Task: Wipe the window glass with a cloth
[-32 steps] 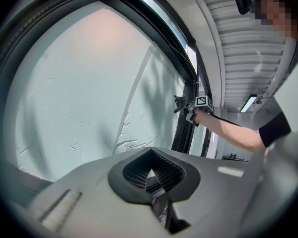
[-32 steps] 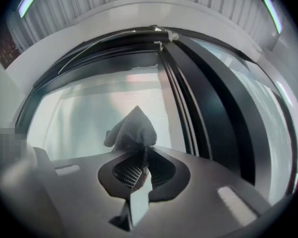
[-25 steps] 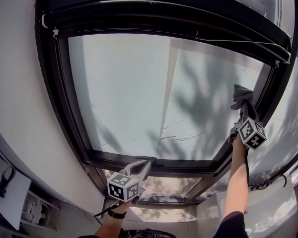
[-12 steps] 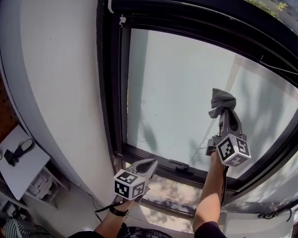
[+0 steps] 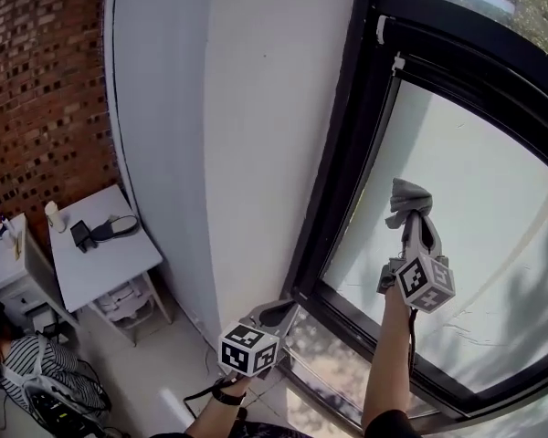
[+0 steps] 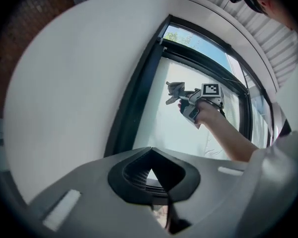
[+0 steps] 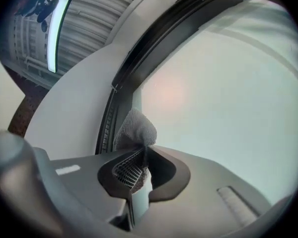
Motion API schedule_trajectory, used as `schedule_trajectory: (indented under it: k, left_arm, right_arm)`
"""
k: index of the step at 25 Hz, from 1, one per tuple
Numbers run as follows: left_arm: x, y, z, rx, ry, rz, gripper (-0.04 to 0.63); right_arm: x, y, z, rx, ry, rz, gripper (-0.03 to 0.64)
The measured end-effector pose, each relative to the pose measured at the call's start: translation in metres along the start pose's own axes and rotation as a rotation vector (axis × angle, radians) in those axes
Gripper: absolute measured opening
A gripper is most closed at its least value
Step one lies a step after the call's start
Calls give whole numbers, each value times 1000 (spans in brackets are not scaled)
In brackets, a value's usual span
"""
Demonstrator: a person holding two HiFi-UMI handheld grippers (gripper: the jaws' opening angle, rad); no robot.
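A bunched grey cloth (image 5: 409,197) sticks up from my right gripper (image 5: 418,224), whose jaws are shut on it. The cloth (image 7: 135,129) rests against the window glass (image 5: 475,217) near the black left frame (image 5: 342,167). From the left gripper view the cloth (image 6: 175,89) and the right gripper (image 6: 186,95) show raised against the pane (image 6: 174,123). My left gripper (image 5: 279,316) hangs lower, in front of the white wall below the frame's bottom corner. Its jaws are shut with nothing between them.
A white wall (image 5: 237,135) runs left of the window, then a brick wall (image 5: 46,99). Below left stands a small white table (image 5: 100,258) with small dark items on it. A person sits at the bottom left corner (image 5: 23,372). A ceiling light (image 7: 54,31) glows overhead.
The head view has swung left, from the wide pane to the wall and brick. The right gripper with the cloth has travelled left across the glass to near the left frame. The left gripper stays low.
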State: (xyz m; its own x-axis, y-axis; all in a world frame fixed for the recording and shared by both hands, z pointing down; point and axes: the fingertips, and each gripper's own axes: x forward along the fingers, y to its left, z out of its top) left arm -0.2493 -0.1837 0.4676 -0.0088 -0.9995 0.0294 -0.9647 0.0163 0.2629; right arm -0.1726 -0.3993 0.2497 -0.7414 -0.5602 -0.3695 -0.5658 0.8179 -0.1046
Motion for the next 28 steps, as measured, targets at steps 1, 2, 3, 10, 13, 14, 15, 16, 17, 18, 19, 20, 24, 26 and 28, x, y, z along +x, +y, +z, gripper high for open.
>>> schedule_trajectory:
  k: [1, 2, 3, 10, 13, 14, 15, 16, 17, 18, 19, 20, 24, 26, 28]
  left_arm:
    - [-9, 12, 1, -4, -9, 31, 2]
    - [-17, 22, 3, -9, -18, 60, 2]
    - [-24, 32, 4, -16, -29, 88, 2]
    - [-51, 70, 11, -37, -71, 200, 2]
    - [-53, 74, 11, -31, -72, 208, 2]
    - [-52, 75, 11, -30, -72, 206, 2]
    - [-50, 75, 11, -30, -73, 202, 2]
    - [-48, 75, 11, -30, -74, 195, 2]
    - [-46, 74, 12, -29, -74, 186, 2]
    - [-43, 71, 11, -29, -73, 173, 2]
    - [-39, 66, 10, -29, -71, 158, 2]
    - [-34, 61, 9, -29, -68, 139, 2]
    - [-10, 33, 3, -20, -41, 46, 2]
    - [3, 19, 1, -14, -24, -1, 2]
    - [15, 4, -2, -12, -8, -44, 2]
  right_arm:
    - [10, 8, -8, 13, 8, 10, 18]
    - [19, 16, -16, 24, 17, 23, 18]
    - [27, 24, -22, 35, 24, 35, 18]
    - [70, 59, -58, 61, 80, 106, 18]
    - [74, 59, -61, 64, 81, 105, 18]
    - [73, 56, -59, 63, 76, 100, 18]
    - [71, 52, -57, 60, 72, 94, 18]
    - [68, 48, -54, 56, 67, 85, 18]
    - [64, 43, -51, 52, 62, 75, 18]
    - [58, 38, -47, 45, 57, 64, 18]
    - [51, 32, -43, 39, 53, 51, 18]
    - [44, 26, -39, 31, 50, 39, 18]
    - [17, 0, -22, -10, 32, -13, 18]
    - [3, -18, -12, -35, 22, -48, 18]
    - [-15, -36, 1, -70, 11, -93, 18]
